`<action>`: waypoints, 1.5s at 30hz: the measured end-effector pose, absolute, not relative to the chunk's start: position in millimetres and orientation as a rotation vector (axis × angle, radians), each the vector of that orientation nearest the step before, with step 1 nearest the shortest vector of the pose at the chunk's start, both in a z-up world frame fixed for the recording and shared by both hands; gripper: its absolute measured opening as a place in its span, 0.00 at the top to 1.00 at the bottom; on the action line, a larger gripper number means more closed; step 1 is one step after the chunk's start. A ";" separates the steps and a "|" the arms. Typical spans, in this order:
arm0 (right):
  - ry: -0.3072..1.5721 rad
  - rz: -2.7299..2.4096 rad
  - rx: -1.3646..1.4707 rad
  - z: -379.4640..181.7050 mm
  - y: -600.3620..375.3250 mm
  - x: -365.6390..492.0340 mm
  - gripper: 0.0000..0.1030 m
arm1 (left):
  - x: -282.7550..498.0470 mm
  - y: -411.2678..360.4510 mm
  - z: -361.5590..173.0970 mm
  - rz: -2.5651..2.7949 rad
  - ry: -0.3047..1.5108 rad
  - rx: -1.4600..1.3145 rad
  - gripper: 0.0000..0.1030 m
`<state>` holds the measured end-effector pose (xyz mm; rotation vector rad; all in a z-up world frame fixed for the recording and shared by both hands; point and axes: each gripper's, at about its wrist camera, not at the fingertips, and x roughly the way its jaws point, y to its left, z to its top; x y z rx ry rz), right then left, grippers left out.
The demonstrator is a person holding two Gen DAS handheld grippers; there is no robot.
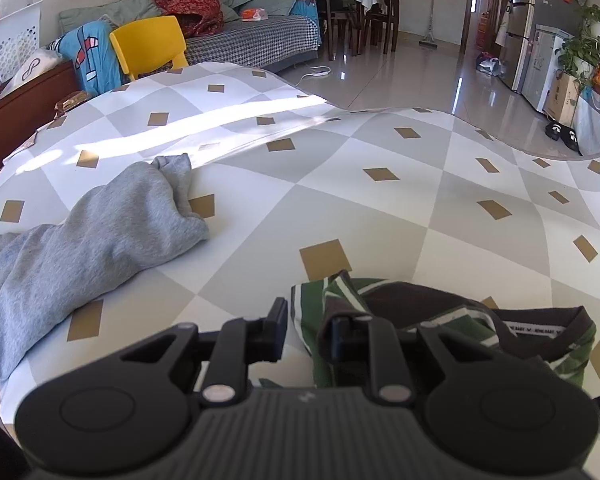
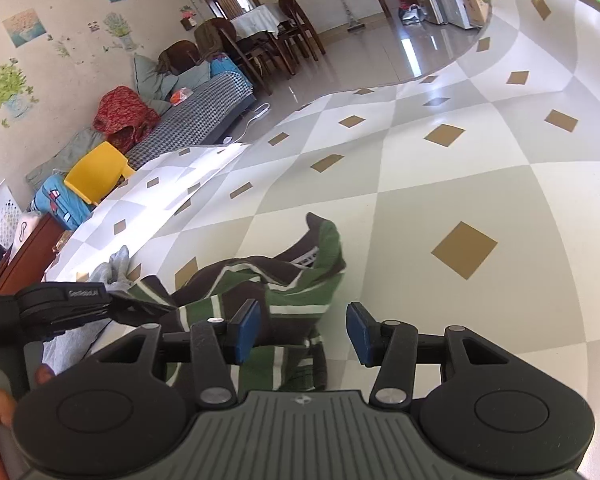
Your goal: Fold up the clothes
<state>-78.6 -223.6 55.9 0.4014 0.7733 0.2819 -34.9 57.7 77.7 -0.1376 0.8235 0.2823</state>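
A green, white and brown striped shirt lies crumpled at the near edge of the checked tablecloth, collar label showing. My left gripper is shut on a fold of it, and the cloth rises between the fingers. The right wrist view shows that gripper pinching the shirt from the left, with a hand on its handle. My right gripper stands open just over the shirt's near right part; its blue pads press on nothing. A grey sweatshirt lies heaped to the left.
The table's far edge curves away to a shiny tiled floor. Beyond stand a yellow chair, a sofa piled with clothes, a dining table with dark chairs and a fridge. A wooden cabinet sits left.
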 end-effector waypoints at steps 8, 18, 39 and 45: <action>0.755 0.463 0.398 60.7 -198.0 -85.5 0.54 | -48.9 73.7 69.6 0.292 0.855 -0.179 0.81; 0.679 0.712 0.139 67.1 -125.0 -112.3 0.54 | -51.7 82.4 59.5 0.287 0.876 -0.214 0.76; 0.635 0.626 -0.099 41.1 -95.5 -104.2 0.90 | -46.3 90.6 33.8 0.349 0.900 -0.216 0.68; 0.586 0.588 -0.019 54.9 -112.2 -103.3 0.91 | -49.9 86.9 43.5 0.364 0.855 -0.170 0.68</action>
